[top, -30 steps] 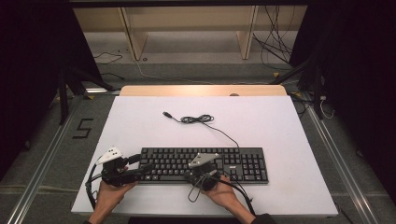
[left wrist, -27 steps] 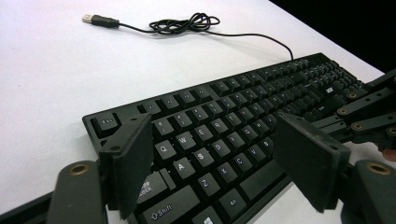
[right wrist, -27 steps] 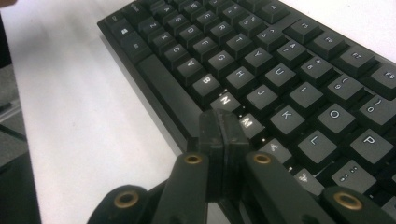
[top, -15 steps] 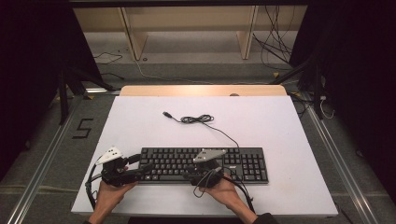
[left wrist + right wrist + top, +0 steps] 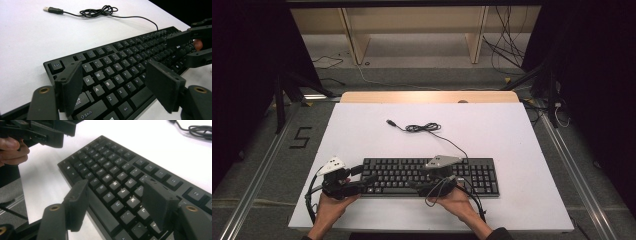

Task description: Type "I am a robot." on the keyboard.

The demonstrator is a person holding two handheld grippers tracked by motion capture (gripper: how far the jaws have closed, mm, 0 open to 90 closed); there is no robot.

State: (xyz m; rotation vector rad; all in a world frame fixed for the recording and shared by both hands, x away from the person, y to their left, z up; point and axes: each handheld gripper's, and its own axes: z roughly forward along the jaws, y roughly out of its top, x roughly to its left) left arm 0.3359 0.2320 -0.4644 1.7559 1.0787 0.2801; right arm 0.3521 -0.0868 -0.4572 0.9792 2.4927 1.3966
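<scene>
One keyboard [image 5: 429, 176], one attached cable [image 5: 432, 131] with one USB plug [image 5: 390, 122], two grippers, two hands, one white table [image 5: 512, 130].

Left gripper [image 5: 362, 181]: held low at the keyboard's left end in the person's left hand [image 5: 332, 205], forearm entering from the bottom edge; jaws pointed rightward along the keys, spread wide, nothing pinched. In the left gripper view the jaws stood apart over the letter keys at that end.

Right gripper [image 5: 414, 187]: held at the near edge of the keyboard about mid-length in the right hand [image 5: 457, 202], its grey three-cornered plate on top; jaws pointed leftward. They had just been opening and stood well apart above the keys, with no key or edge clamped between them.

Keyboard: black, full-size with number block at right, white legends, lying flat and square to the table's near edge, in the near half of the top. The cable ran from its back edge to a loose coil [image 5: 100, 10] farther off, ending in the plug lying on the bare table
</scene>
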